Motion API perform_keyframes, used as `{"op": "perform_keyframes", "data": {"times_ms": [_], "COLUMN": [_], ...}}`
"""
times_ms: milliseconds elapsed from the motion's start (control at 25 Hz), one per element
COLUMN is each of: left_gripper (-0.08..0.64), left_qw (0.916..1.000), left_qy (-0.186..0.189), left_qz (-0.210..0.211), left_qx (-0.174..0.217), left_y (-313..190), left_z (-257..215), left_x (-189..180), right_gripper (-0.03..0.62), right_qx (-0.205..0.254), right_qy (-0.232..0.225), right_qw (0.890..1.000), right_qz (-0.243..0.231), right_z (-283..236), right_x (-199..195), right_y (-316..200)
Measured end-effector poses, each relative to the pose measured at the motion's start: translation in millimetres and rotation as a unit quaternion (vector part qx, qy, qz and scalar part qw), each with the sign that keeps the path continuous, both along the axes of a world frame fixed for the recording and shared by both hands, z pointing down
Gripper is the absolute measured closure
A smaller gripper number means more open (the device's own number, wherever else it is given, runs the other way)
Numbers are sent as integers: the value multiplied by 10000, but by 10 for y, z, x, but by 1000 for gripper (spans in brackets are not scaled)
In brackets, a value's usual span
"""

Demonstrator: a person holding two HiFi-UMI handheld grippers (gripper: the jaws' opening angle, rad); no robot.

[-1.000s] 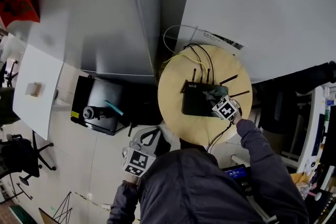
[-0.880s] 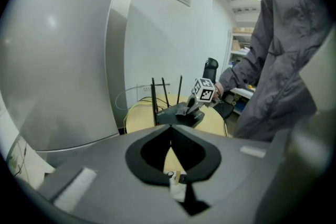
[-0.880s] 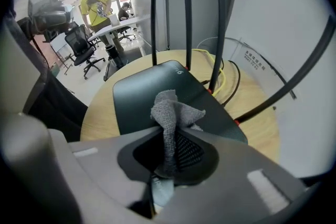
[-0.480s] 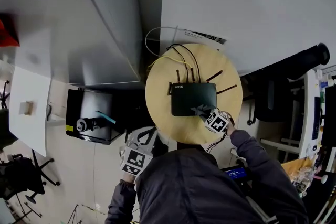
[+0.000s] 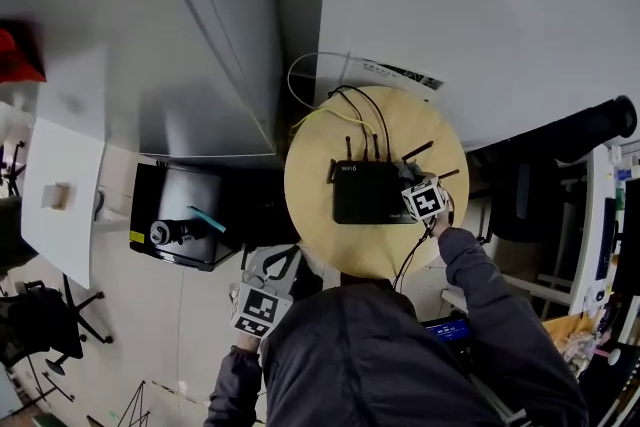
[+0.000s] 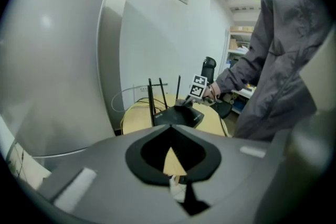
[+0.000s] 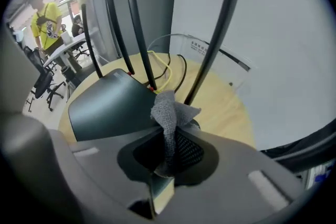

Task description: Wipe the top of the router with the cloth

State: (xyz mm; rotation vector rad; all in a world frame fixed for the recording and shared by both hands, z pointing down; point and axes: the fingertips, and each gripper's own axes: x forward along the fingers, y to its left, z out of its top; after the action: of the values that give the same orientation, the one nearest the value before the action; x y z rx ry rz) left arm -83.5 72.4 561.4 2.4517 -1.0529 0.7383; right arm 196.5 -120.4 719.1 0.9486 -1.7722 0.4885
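A black router (image 5: 363, 193) with several upright antennas (image 7: 131, 29) lies on a round wooden table (image 5: 340, 245). My right gripper (image 5: 410, 189) is at the router's right end beside the antennas, shut on a grey cloth (image 7: 169, 113). The cloth bunches out of the jaws just above the router's top (image 7: 102, 105) near its back corner. My left gripper (image 5: 279, 258) hangs off the table's near left side, close to the person's body, shut with nothing in it. From the left gripper view, the router (image 6: 177, 115) and the right gripper's marker cube (image 6: 198, 86) show across the table.
Black and yellow cables (image 5: 352, 107) run off the router's back toward the wall. A black case (image 5: 185, 215) sits on the floor to the left of the table. A white desk (image 5: 60, 185) and an office chair (image 5: 40, 310) are further left. Dark furniture (image 5: 520, 200) stands at the right.
My right gripper has moved with the cloth from the router's near right corner up along its right end toward the antennas. The left gripper has stayed put.
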Motion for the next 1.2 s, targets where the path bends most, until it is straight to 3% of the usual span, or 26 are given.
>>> {"op": "perform_keyframes", "data": {"times_ms": [120, 400, 840, 1040, 1200], "left_gripper": [558, 558, 558, 558, 558], "left_qw": [10000, 9997, 9988, 9980, 9983], "left_qy": [-13, -43, 75, -40, -92], "left_qz": [-34, 193, 485, 625, 573], "left_qx": [22, 145, 84, 100, 35], "left_y": [-3, -44, 61, 55, 0], "left_z": [-19, -86, 29, -37, -28], "left_x": [-31, -27, -16, -42, 36], "right_gripper": [558, 558, 558, 558, 558], "right_qx": [-189, -646, -853, -476, -315], "right_qy": [127, 19, -189, -515, 134], "right_qw": [9997, 9966, 9933, 9970, 9970], "right_qz": [-7, -503, -752, -337, -697], "right_z": [88, 86, 98, -25, 36], "right_x": [38, 47, -49, 221, 605], "right_y": [71, 475, 1309, 1057, 712]}}
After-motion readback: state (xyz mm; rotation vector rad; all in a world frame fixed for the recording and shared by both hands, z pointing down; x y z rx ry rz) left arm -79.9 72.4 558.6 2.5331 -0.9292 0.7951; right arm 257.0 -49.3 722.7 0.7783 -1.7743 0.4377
